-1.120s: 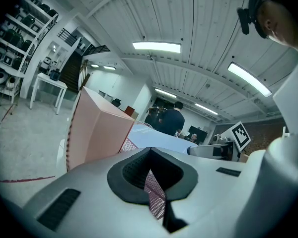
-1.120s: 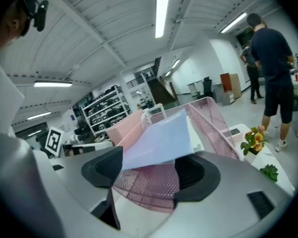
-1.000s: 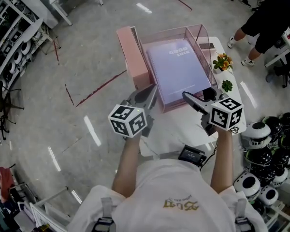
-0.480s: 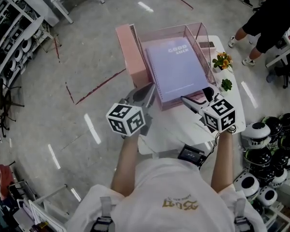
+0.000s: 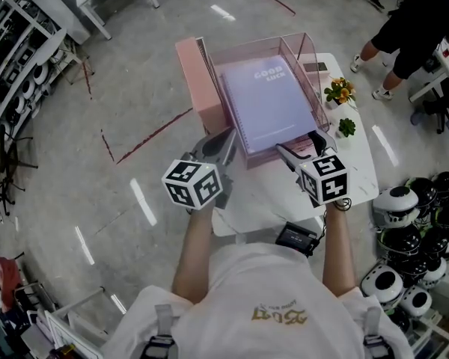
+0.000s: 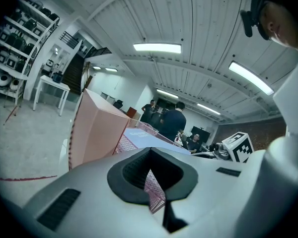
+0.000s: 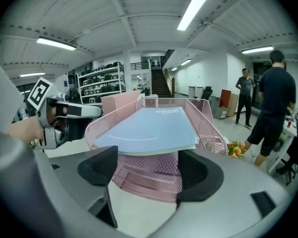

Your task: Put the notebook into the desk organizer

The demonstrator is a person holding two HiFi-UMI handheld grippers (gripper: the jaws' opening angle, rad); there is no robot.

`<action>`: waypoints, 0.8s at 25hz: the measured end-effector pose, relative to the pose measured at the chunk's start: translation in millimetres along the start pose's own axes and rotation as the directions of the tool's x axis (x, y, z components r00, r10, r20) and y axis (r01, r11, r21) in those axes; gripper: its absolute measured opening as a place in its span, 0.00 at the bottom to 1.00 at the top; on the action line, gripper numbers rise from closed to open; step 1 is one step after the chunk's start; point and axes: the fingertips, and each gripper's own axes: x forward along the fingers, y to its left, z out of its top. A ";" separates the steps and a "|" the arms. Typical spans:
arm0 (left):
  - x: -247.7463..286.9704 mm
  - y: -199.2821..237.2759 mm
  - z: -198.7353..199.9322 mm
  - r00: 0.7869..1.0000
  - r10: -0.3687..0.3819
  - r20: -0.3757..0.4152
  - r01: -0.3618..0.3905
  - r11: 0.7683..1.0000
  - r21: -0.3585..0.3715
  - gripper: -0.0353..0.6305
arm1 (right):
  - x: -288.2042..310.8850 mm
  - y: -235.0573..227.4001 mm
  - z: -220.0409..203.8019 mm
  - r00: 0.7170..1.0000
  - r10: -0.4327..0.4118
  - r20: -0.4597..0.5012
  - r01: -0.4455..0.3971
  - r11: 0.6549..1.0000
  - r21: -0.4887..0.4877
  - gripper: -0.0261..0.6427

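White surface (image 5: 284, 200) carries the desk organizer (image 5: 260, 158); the notebook (image 5: 268, 103) lies in its top tray, long axis running up-frame. Your right claw (image 5: 299, 145), jaws just opened wide with nothing between them, sits nearest, below the notebook's near edge. Your left claw (image 5: 218, 144) is clamped on the desk organizer's mesh corner.

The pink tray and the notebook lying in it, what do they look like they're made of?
Tray: likely metal wire mesh with a matte pink coating; its walls show a fine see-through grid. Notebook: paper pages under a smooth pale lavender cover, probably plastic or coated card; a white stack of pages shows at its edge.
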 end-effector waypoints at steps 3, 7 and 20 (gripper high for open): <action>-4.0 -6.1 -1.4 1.000 -0.004 0.002 0.004 1.000 0.007 0.08 | -4.6 -5.9 -3.7 0.997 -0.080 0.007 0.080 0.996 0.046 0.62; -10.3 -16.1 -5.0 1.000 -0.007 -0.001 0.007 1.000 0.017 0.08 | -17.4 -14.9 -4.6 0.978 -0.206 0.035 0.202 0.975 0.089 0.63; -46.5 -42.3 -15.9 0.999 0.024 0.024 -0.026 0.998 0.060 0.08 | -63.7 32.6 14.2 0.956 -0.025 0.293 -0.082 0.934 0.349 0.43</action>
